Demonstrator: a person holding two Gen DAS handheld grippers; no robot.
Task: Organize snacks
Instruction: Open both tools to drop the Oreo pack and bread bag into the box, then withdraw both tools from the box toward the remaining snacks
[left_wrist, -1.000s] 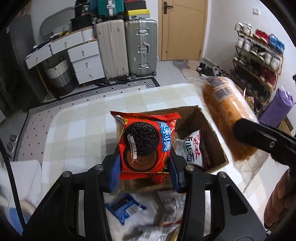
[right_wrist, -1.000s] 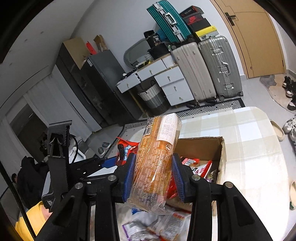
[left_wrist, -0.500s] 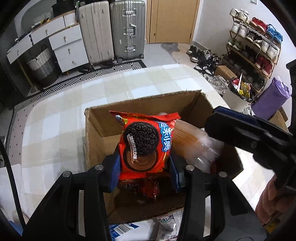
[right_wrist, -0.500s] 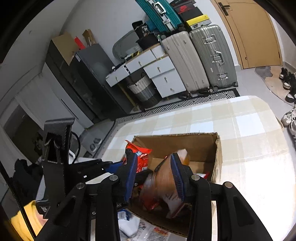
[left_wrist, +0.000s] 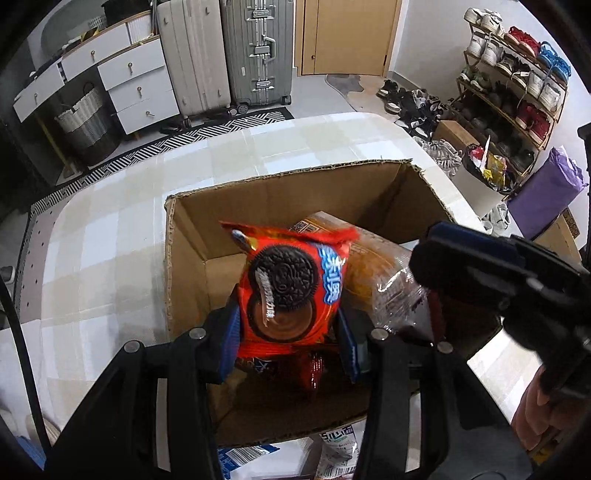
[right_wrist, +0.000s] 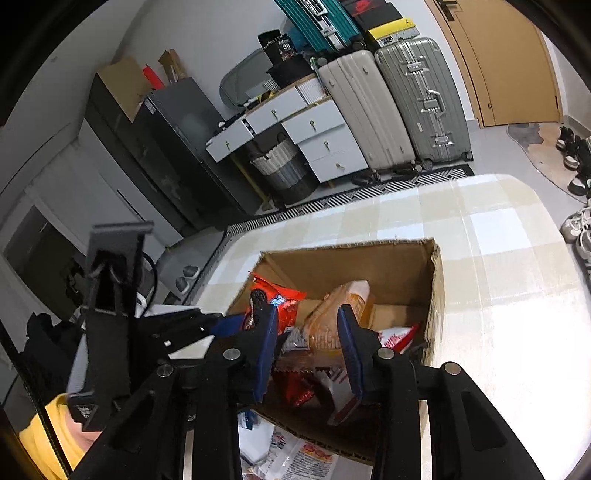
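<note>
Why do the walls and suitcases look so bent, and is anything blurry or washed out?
Both wrist views are fisheye, so straight edges bow and the corners go black. In the left wrist view the Oreo bag is sharp, but the right gripper is soft. In the right wrist view glare whitens the checked tablecloth at right.

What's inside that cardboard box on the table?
The cardboard box holds a red cookie packet and an orange snack bag, each between a hand-held gripper's pads, plus red and white wrappers. Whatever lies beneath them is hidden.
</note>
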